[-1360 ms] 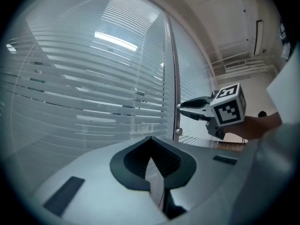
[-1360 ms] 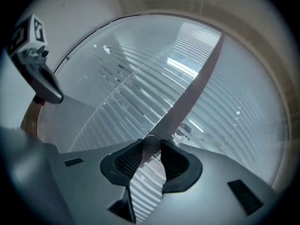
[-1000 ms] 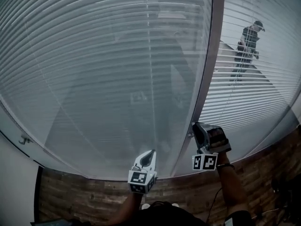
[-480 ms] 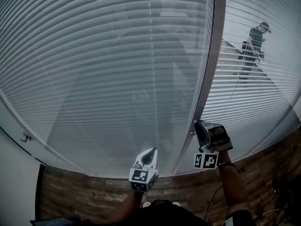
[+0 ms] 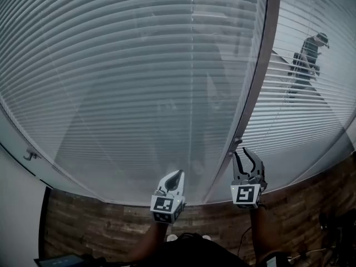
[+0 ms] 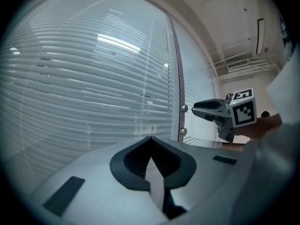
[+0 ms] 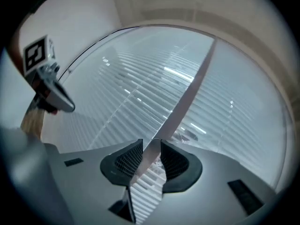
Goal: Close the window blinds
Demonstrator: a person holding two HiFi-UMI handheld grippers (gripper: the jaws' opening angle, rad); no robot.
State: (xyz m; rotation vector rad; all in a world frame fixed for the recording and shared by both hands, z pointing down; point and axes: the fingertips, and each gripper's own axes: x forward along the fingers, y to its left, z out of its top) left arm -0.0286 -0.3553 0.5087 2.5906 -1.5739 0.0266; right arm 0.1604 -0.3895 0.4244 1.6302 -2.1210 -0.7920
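Find window blinds (image 5: 128,82) behind the glass ahead: slats turned shut left of the mullion (image 5: 256,82), open enough right of it to show the far side. Read right gripper (image 5: 243,156) as wide open and empty, aimed at the tilt knob (image 5: 238,142) on the mullion, presumably for clamping and twisting. Read left gripper (image 5: 177,177) as closed on nothing, parked low, clear of the knob.

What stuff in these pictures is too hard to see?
Head view: person behind the right blinds, tiny and striped by slats.
Head view: whatever is behind the left blinds, hazy through the slats.
Head view: tops of both blinds, cut off by the upper edge.
Left gripper view: knobs on the post, too small to tell their use.
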